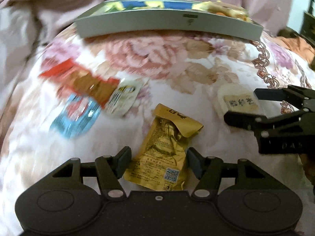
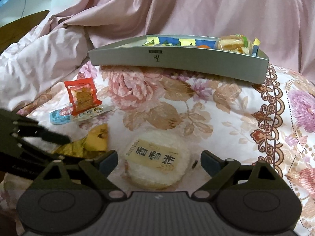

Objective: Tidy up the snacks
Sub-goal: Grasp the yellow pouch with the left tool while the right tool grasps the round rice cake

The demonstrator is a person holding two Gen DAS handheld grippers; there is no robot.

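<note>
A gold foil snack packet (image 1: 167, 147) sits between the pads of my left gripper (image 1: 158, 157), which is shut on it; the packet looks sharp while the cloth behind it is smeared. From the right wrist view, the left gripper (image 2: 59, 145) and the gold packet (image 2: 94, 139) are at the left. My right gripper (image 2: 159, 160) is open and straddles a round white rice cracker pack (image 2: 157, 163) lying on the cloth, with both pads clear of it. The left wrist view shows the right gripper (image 1: 241, 106) at the right edge, around the cracker pack (image 1: 232, 96).
A grey tray (image 2: 177, 61) holding several snacks stands at the back on the floral bedspread (image 2: 226, 118). A red packet (image 2: 83, 96), a blue-and-white packet (image 2: 59, 117) and a white packet (image 2: 94, 112) lie together at the left. Pink bedding (image 2: 177, 9) is piled behind.
</note>
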